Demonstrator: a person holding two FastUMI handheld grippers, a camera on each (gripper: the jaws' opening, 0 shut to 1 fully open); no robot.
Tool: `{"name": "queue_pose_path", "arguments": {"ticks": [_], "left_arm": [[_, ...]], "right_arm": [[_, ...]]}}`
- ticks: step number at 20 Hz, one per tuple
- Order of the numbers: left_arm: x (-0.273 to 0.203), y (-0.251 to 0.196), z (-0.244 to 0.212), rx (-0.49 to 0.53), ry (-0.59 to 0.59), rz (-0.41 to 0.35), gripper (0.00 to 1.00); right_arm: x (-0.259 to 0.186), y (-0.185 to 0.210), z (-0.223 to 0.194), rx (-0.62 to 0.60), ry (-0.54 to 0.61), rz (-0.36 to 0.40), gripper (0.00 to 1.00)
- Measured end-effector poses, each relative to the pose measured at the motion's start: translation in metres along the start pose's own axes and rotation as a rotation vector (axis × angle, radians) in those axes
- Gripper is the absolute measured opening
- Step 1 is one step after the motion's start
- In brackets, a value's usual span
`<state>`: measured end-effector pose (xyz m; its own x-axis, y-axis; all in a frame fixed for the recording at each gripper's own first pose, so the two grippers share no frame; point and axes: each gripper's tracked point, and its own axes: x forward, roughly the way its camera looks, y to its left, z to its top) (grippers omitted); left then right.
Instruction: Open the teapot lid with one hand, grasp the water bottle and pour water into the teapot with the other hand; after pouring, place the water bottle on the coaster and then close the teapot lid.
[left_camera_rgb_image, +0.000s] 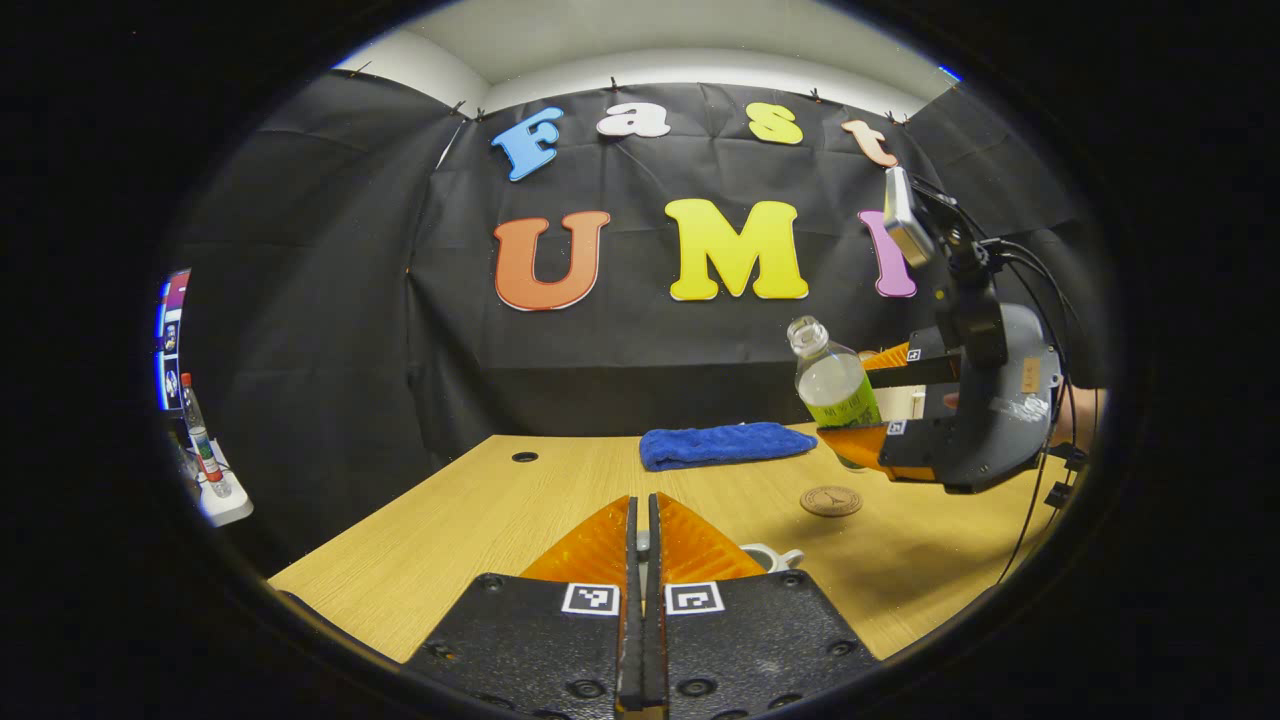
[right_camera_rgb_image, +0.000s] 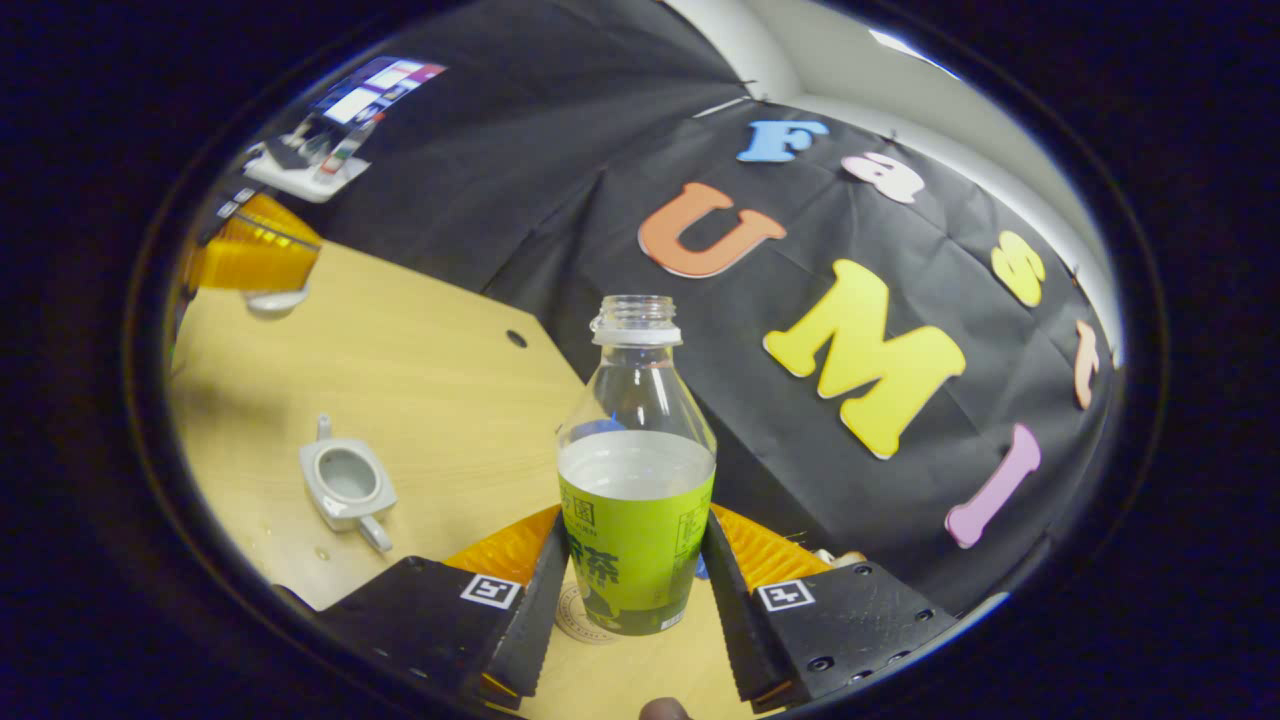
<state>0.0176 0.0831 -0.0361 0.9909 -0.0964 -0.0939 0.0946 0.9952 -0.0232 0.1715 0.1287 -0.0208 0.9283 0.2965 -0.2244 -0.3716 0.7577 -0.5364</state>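
A: Nearest the lens?
B: The right gripper (right_camera_rgb_image: 634, 590), both fingers pressed on the water bottle (right_camera_rgb_image: 636, 480), held upright off the desk (right_camera_rgb_image: 440, 370), cap off, partly full. Under its base, the coaster (right_camera_rgb_image: 572, 612).
A: And from the other side?
B: The left gripper (left_camera_rgb_image: 642, 560), jaws drawn together; it seems to pinch the teapot lid (right_camera_rgb_image: 276, 298), though I cannot tell for sure. The teapot (right_camera_rgb_image: 347, 486) stands open, just beyond its fingers.
A: Farther out?
B: A blue cloth (left_camera_rgb_image: 724, 443) lies toward the desk's far edge, past the coaster.
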Motion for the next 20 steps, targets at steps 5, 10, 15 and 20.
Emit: {"name": "queue_pose_path", "arguments": {"ticks": [5, 10, 15, 20], "left_arm": [[0.0, -0.014, 0.005, -0.016, -0.012, -0.015, 0.03], [0.001, -0.023, 0.006, -0.014, -0.014, -0.032, 0.03], [0.0, -0.02, 0.005, -0.015, -0.015, -0.03, 0.03], [0.002, -0.018, 0.004, -0.017, -0.015, -0.027, 0.03]], "right_arm": [[0.02, -0.037, -0.025, 0.398, 0.012, -0.007, 0.71], [0.049, -0.036, -0.059, 0.586, 0.044, -0.007, 0.72], [0.064, -0.03, -0.086, 0.654, 0.072, -0.027, 0.72], [0.073, -0.027, -0.105, 0.707, 0.098, -0.042, 0.71]]}}
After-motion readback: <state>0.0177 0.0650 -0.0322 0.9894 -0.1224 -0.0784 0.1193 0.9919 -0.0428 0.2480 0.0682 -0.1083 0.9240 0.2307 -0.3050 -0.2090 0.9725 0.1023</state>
